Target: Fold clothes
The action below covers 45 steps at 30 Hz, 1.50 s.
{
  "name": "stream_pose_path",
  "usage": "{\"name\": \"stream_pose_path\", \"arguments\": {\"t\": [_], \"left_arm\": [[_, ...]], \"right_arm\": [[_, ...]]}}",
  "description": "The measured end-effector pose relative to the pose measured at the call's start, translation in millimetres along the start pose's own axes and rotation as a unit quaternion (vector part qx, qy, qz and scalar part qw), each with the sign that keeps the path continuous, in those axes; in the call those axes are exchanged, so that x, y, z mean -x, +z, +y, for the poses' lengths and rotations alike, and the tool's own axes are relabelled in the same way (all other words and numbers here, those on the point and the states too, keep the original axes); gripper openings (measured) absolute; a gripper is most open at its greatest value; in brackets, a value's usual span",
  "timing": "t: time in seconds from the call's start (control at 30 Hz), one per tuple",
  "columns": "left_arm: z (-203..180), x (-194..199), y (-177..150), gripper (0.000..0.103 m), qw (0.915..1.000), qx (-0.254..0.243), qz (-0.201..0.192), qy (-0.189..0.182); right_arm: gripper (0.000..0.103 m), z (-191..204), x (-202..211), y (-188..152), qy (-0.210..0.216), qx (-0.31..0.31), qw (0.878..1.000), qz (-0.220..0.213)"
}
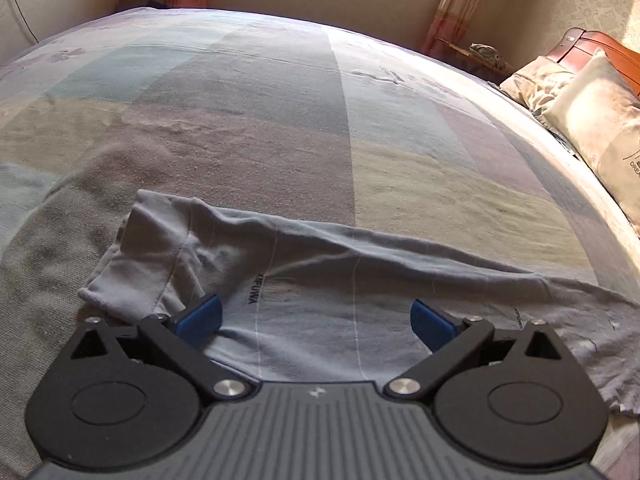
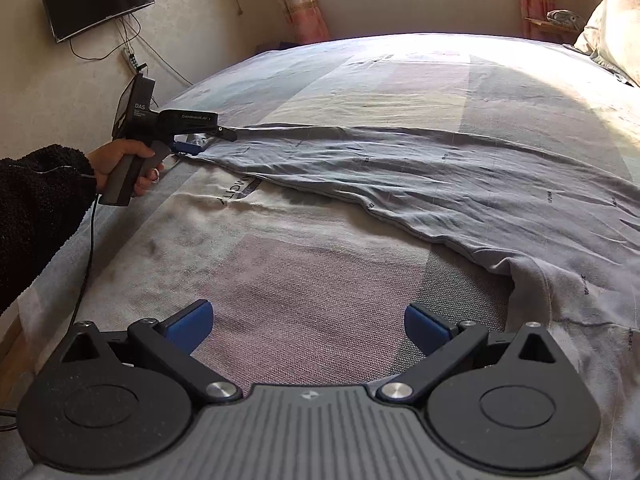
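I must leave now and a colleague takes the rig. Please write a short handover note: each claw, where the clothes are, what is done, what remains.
Left claw: open, blue pads wide apart, low over one end of the grey cotton garment with thin white lines; it holds nothing.
Right claw: open, holding nothing, over bare striped bedsheet; the garment lies just to its right.
Garment: stretched long across the bed, wrinkled, one narrow end near the left claw.
Done: garment laid out; no fold visible.
Left: grip the cloth, smooth it, make all folds.
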<state>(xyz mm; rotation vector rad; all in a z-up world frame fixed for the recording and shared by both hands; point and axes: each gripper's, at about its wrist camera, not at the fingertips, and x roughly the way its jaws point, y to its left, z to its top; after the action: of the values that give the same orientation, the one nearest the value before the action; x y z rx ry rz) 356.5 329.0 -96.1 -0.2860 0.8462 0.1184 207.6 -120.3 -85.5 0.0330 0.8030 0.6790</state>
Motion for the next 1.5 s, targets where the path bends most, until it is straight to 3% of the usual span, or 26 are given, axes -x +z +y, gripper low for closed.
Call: {"name": "stream_pose_path", "arguments": {"t": [0.1,0.2,0.3,0.37,0.47,0.53,0.7,0.8,0.93,1.03,1.07,1.3,1.4,1.5], "left_arm": [[-7,5,12,0.097,0.9999,0.005,0.009,0.007],[-19,5,21,0.097,0.9992,0.005,-0.028,-0.027],[-39,-6,26,0.098,0.9971,0.023,-0.03,-0.067],[-60,-12,26,0.097,0.9932,0.029,-0.018,-0.111],[-96,-18,24,0.098,0.978,0.017,-0.001,-0.208],[-114,-25,24,0.098,0.974,0.008,0.01,-0.226],[-125,-46,18,0.098,0.977,0.022,0.04,-0.208],[-121,-50,16,0.098,0.9846,0.012,0.03,-0.172],[-103,-49,22,0.098,0.9883,0.041,0.01,-0.146],[-109,-38,25,0.098,0.9981,0.012,0.014,-0.06],[-113,-32,25,0.098,0.9986,0.001,0.02,-0.048],[-169,42,18,0.098,0.9944,-0.093,0.035,-0.038],[-209,73,13,0.098,0.9871,-0.152,0.04,-0.029],[-256,92,6,0.099,0.9791,-0.192,0.048,-0.047]], "right_arm": [[0.103,-3,1,0,-0.002,-0.008,1.0,-0.001],[0.103,-4,1,1,-0.002,-0.011,1.0,-0.007],[0.103,-5,-2,0,-0.003,-0.012,1.0,-0.003],[0.103,-6,-4,-2,-0.004,-0.013,1.0,0.0],[0.103,-9,-6,-3,-0.002,-0.016,1.0,0.003],[0.103,-10,-6,-3,-0.003,-0.015,1.0,0.003],[0.103,-14,-6,-4,-0.012,-0.012,1.0,0.002],[0.103,-19,-4,-3,-0.011,-0.02,1.0,-0.002],[0.103,-24,-2,-2,-0.013,-0.031,0.999,-0.011],[0.103,-28,-1,-1,-0.007,-0.046,0.999,-0.013],[0.103,-29,0,-1,-0.001,-0.053,0.999,-0.014],[0.103,-21,21,6,0.003,-0.035,0.998,-0.048],[0.103,-23,35,8,0.003,-0.037,0.998,-0.06],[0.103,-27,55,7,-0.013,-0.027,0.997,-0.074]]}}
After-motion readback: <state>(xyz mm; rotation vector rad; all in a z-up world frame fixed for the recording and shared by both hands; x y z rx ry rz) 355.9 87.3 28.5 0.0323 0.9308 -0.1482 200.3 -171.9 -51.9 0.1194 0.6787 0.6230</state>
